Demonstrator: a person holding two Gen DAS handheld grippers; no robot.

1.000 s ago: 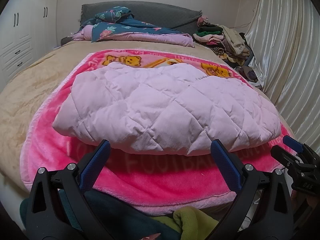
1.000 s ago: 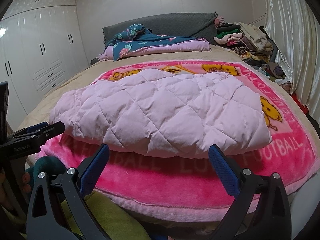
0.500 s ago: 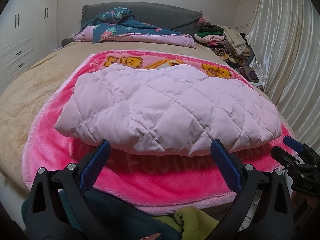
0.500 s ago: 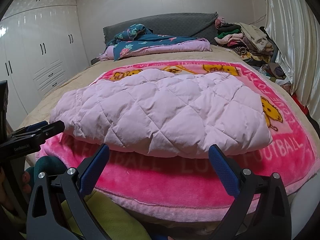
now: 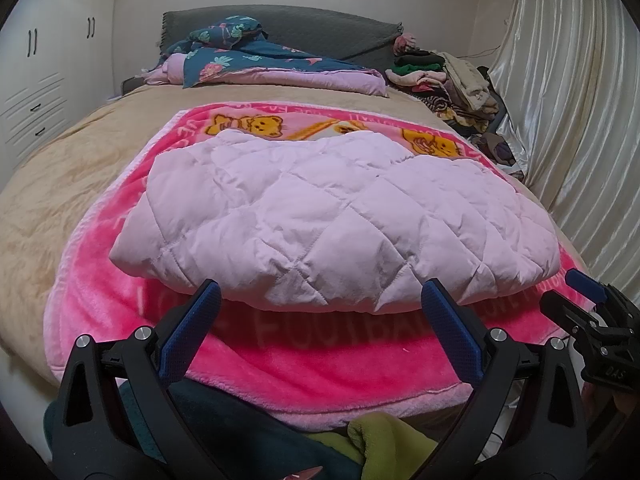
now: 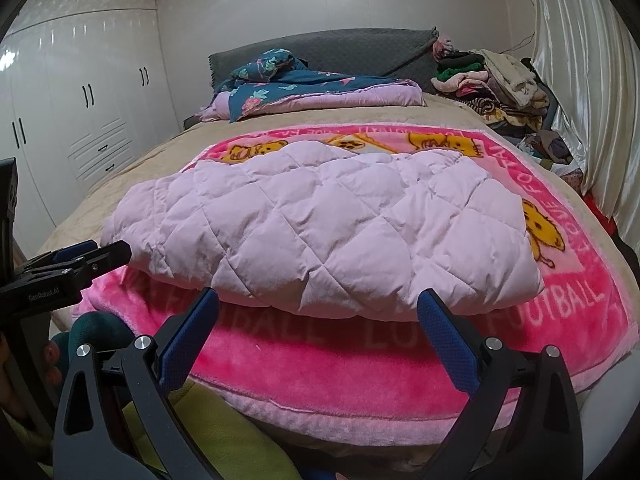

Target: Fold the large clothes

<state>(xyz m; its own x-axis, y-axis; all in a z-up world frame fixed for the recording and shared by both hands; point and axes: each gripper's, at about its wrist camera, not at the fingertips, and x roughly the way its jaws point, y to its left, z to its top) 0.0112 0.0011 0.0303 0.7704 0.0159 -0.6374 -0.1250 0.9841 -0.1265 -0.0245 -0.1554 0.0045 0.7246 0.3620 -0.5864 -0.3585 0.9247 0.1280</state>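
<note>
since a second ago almost nothing has changed: the folded quilted jacket point(image 5: 340, 224) lies in the same spot, and in the left wrist view it sits only slightly more to the right of the picture. both grippers stay back from the bed's near edge, as before.

the left gripper point(image 5: 320, 300) has its jaws spread wide and holds nothing; the right gripper point(image 6: 318, 306) is the same, spread wide and holding nothing. each one shows at the edge of the other's view.

one jacket, pale pink, folded into a thick pad, rests on one bright pink blanket point(image 6: 360, 364) with yellow bears and white lettering. the blanket lies on the tan bedspread point(image 5: 68, 184). the jacket's near edge is just beyond the fingertips in both views, not touching them.

no boxes or baskets show. at the head of the bed lies one dark blue flowered quilt point(image 6: 296, 84) with a lilac lining, and to its right a heap of clothes point(image 6: 492, 80), too tangled to count. a white wardrobe point(image 6: 80, 92) stands at the left, a pale curtain point(image 5: 572, 112) at the right.
</note>
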